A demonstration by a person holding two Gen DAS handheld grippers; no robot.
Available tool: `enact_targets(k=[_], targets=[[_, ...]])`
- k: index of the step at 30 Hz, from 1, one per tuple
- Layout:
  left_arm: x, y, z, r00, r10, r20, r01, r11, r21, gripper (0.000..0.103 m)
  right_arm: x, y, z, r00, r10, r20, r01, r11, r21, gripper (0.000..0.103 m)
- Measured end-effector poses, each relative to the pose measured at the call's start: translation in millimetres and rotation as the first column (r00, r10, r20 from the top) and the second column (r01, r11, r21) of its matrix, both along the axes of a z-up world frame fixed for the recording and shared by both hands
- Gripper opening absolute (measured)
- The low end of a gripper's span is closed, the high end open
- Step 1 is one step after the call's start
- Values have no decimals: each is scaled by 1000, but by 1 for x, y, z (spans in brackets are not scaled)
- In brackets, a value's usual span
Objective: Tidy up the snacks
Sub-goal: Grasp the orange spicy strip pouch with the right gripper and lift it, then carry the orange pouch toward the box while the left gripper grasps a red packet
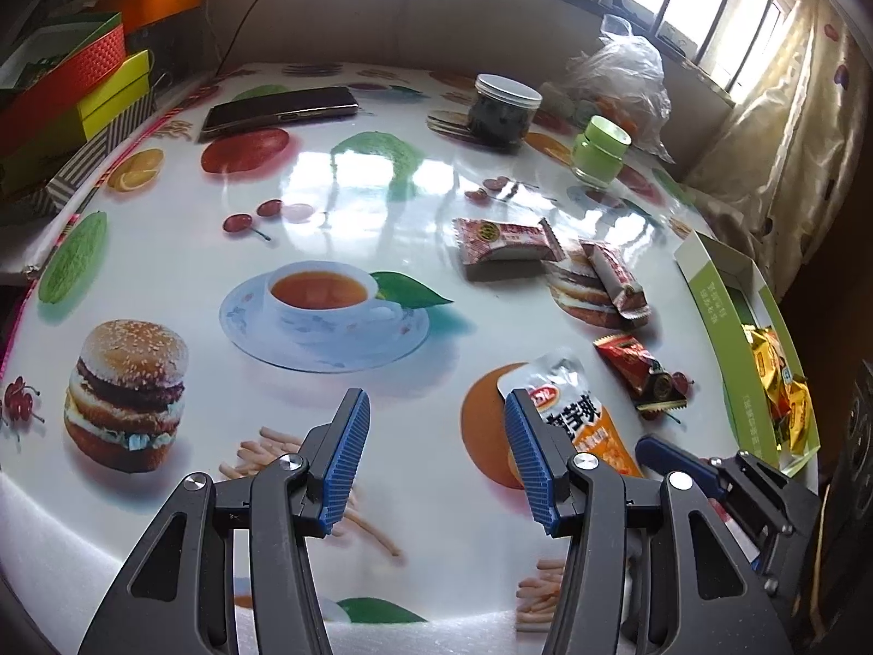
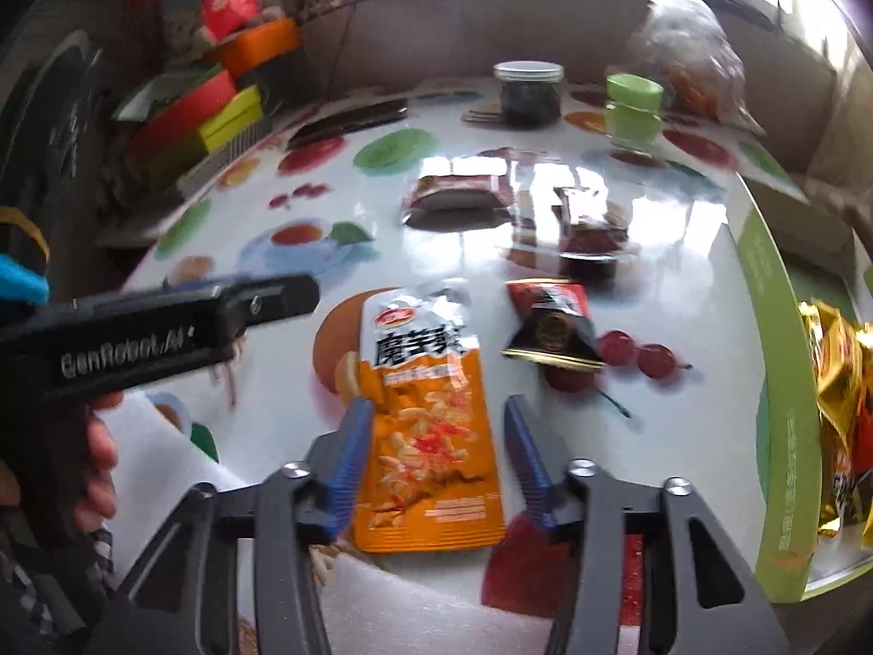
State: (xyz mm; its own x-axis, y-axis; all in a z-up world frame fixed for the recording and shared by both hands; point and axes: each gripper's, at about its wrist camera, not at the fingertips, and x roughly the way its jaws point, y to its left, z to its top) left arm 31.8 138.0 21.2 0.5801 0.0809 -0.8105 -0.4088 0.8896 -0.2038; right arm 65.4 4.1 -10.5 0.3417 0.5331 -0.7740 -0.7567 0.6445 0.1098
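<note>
An orange and silver snack pouch lies flat on the table, between the open fingers of my right gripper, which hovers over its lower half. The pouch also shows in the left wrist view, partly behind my open, empty left gripper. A red and black wrapped snack lies to the pouch's right. Two red wrapped snacks lie farther back. A green box at the right edge holds gold-wrapped snacks.
The table has a glossy food-print cover. At the back stand a dark jar, a green-lidded jar, a phone and a plastic bag. Coloured boxes are stacked at the left.
</note>
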Motion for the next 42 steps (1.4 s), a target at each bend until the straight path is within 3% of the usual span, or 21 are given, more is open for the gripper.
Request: enact_targets(k=[5, 7, 8, 12, 24, 42], targets=[[-1, 5, -1, 1000, 13, -2, -13, 1000, -4, 53, -9, 11, -3, 996, 14, 84, -7, 997, -80, 50], [-2, 5, -1, 1000, 12, -2, -12, 1000, -4, 53, -7, 9, -3, 997, 5, 83, 1, 997, -76, 46], [-2, 6, -2, 1000, 12, -1, -12, 1000, -3, 53, -6, 8, -2, 996, -4, 91, 11, 997, -79, 39], [-2, 6, -2, 1000, 14, -3, -14, 1000, -4, 53, -8, 7, -1, 995, -3, 101, 11, 997, -80, 31], [2, 3, 0, 1000, 9, -7, -9, 1000, 6, 53, 0, -26, 18, 991, -109, 72, 106, 994, 41, 30], [44, -52, 2, 990, -143, -23, 141, 989, -51, 53, 11, -98, 48, 948, -303, 101, 294, 951, 96, 30]])
